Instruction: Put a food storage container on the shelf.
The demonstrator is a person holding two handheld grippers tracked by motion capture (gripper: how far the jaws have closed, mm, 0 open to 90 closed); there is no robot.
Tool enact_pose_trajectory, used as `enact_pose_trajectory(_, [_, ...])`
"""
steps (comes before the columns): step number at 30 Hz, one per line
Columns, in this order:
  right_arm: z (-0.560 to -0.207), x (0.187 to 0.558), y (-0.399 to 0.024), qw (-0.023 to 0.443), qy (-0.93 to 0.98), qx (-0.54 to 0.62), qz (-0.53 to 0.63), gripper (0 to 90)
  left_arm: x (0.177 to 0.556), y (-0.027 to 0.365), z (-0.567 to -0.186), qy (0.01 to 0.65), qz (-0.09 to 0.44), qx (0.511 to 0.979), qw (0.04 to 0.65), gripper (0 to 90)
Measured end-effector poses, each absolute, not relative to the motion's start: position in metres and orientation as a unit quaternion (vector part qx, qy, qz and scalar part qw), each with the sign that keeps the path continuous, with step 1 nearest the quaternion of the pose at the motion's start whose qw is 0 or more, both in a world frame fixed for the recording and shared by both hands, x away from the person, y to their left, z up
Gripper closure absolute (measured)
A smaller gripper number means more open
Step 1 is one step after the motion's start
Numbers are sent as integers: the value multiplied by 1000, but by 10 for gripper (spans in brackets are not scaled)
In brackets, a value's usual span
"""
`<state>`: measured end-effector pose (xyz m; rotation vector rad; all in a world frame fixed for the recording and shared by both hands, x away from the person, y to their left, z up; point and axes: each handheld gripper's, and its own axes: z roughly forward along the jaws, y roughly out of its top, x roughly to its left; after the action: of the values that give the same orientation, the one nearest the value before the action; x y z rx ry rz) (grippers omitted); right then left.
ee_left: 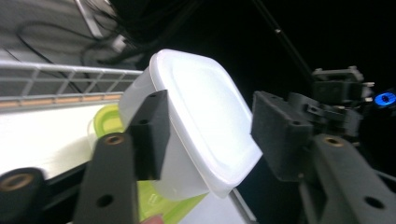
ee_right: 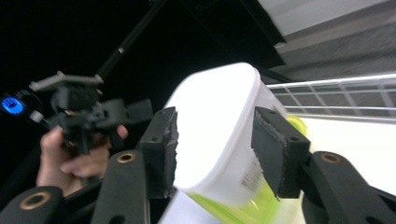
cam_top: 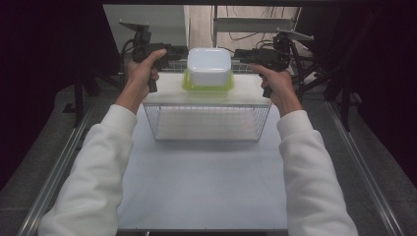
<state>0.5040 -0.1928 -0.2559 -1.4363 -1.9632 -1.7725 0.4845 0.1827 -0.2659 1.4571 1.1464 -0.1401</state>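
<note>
A white lidded tub stands on a lime-green container on top of a wire rack. My left gripper is level with the tub at its left side, and my right gripper at its right side, both pointing inward. In the left gripper view the left gripper has its jaws apart, with the tub just beyond them and a gap at one pad. The right gripper also stands with jaws apart before the tub, the green container below.
The rack is a wire frame with a white top board and an open shelf beneath, standing at the far end of a white table. A wire rail runs behind the rack. Dark stands and cables flank the table.
</note>
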Motion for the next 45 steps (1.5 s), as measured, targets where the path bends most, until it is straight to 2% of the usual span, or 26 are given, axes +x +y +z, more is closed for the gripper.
enact_pose_trajectory(8, [-257, 475, -208, 30, -697, -417, -583, 402, 451, 185, -254, 445, 21, 671, 593, 348])
enact_pose_trajectory(16, [-268, 443, -217, 5, -724, -382, -575, 371, 406, 196, -265, 409, 50, 697, 587, 305])
enact_pose_trajectory(25, [-287, 408, -226, -36, -751, -359, -553, 361, 357, 206, -300, 392, 67, 716, 573, 278])
enact_pose_trajectory(29, [-298, 393, -231, -39, -753, -349, -557, 359, 338, 208, -317, 393, 81, 720, 565, 276])
enact_pose_trajectory(39, [-332, 360, -235, -72, -777, -321, -537, 335, 307, 201, -365, 394, 84, 728, 555, 264])
enact_pose_trajectory(45, [-360, 341, -236, -88, -789, -303, -528, 303, 296, 197, -406, 408, 86, 742, 526, 263])
